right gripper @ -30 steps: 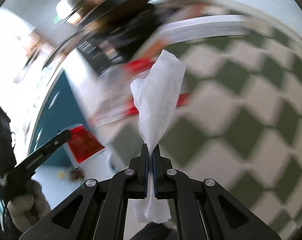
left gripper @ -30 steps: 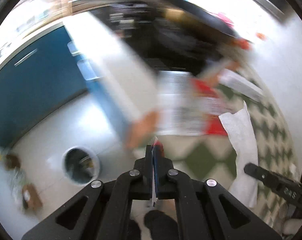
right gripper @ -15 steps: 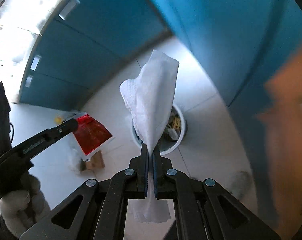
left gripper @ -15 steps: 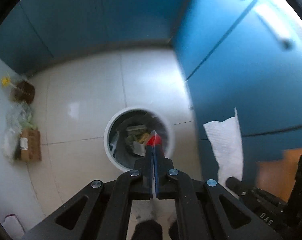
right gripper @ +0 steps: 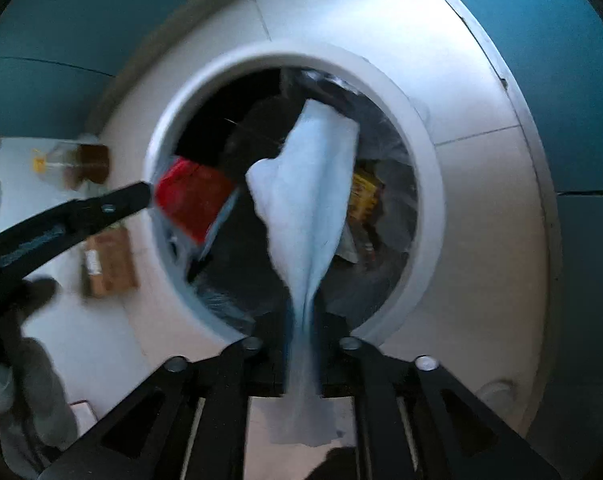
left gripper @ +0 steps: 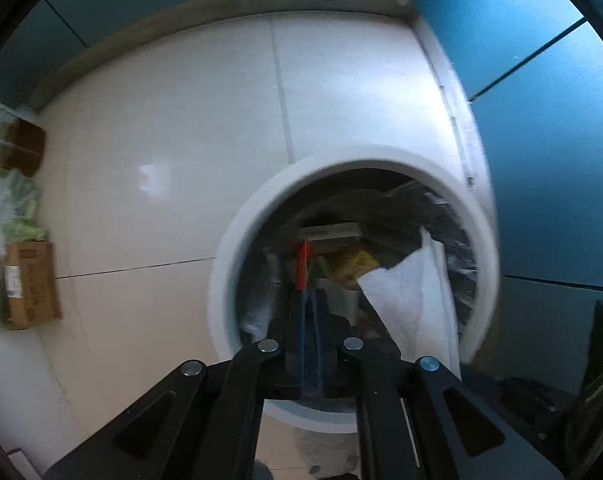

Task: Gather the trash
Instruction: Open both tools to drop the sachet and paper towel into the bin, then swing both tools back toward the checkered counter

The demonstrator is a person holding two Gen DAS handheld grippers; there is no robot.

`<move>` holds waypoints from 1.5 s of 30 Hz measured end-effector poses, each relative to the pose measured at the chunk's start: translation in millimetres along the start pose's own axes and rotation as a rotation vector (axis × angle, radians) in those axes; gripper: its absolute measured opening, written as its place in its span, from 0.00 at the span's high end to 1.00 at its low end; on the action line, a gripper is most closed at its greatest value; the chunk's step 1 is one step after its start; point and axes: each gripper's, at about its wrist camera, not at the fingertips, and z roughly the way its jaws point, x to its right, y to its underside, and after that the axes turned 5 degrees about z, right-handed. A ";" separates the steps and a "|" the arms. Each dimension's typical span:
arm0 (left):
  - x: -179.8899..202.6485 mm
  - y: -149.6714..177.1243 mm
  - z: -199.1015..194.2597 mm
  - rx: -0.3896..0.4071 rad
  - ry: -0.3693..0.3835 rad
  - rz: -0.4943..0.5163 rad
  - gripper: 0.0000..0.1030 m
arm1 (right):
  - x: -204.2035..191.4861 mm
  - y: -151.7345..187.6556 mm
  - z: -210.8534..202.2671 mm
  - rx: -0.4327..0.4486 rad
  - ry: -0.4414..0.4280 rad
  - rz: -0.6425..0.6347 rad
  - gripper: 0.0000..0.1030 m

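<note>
White tiled floor [left gripper: 173,128], bounded by blue cabinet fronts [left gripper: 541,160] at the back and right; open tile lies to the left of the bin. Round white trash bin [left gripper: 225,280], rim close to the right-hand cabinet, lined with a dark bag and holding a yellow packet [left gripper: 351,266], a flat box and other mixed waste, too blurred to name further. My left-wrist view alone shows the cardboard box [left gripper: 29,284] and bagged greens against the left edge in full; my right-wrist view alone shows the broad red face of the wrapper. White paper towel [right gripper: 305,200]: pinched between the closed fingers of my right gripper [right gripper: 303,344], hanging out over the bin mouth. Red wrapper [right gripper: 193,200]: clamped edge-on in my left gripper [left gripper: 307,300], fingers together on it, its tip just inside the bin's left rim.
</note>
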 end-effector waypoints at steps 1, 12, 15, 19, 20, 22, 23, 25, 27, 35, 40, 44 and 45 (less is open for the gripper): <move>-2.1 1.8 -4.5 0.006 -0.018 -0.003 0.85 | 2.3 -0.3 -0.1 -0.005 -0.003 0.006 0.50; -12.1 31.6 -96.8 0.089 -0.141 -0.021 0.03 | -28.9 24.5 -96.0 0.159 0.235 -0.098 0.00; -5.4 45.9 -140.0 0.106 -0.149 -0.030 0.03 | -43.1 37.8 -139.8 0.221 0.297 -0.138 0.00; 1.2 64.7 -210.7 0.131 -0.146 -0.053 0.03 | -61.8 59.1 -206.9 0.266 0.307 -0.158 0.00; 3.6 69.5 -228.2 0.136 -0.147 -0.054 0.03 | -65.9 66.1 -227.7 0.282 0.307 -0.160 0.00; 7.4 76.8 -260.2 0.151 -0.154 -0.058 0.03 | -74.5 81.1 -270.2 0.317 0.317 -0.169 0.00; 9.3 80.8 -277.2 0.159 -0.149 -0.060 0.03 | -80.6 87.8 -286.8 0.329 0.313 -0.170 0.00; 13.0 88.5 -304.9 0.177 -0.142 -0.059 0.03 | -90.0 103.8 -323.7 0.360 0.309 -0.181 0.00; 16.9 98.4 -337.0 0.197 -0.135 -0.054 0.03 | -100.4 120.9 -361.2 0.392 0.311 -0.199 0.00; 26.4 142.0 -445.5 0.257 -0.127 -0.062 0.03 | -127.4 186.3 -485.5 0.457 0.250 -0.210 0.00; 33.2 164.8 -516.4 0.340 -0.212 -0.094 0.03 | -123.6 221.9 -554.7 0.483 0.136 -0.150 0.00; 60.8 158.9 -557.0 0.433 -0.193 -0.066 0.03 | -102.1 241.4 -604.9 0.540 0.043 -0.069 0.00; 71.2 154.4 -564.0 0.451 -0.186 -0.054 0.03 | -92.5 244.1 -617.1 0.555 0.023 -0.049 0.00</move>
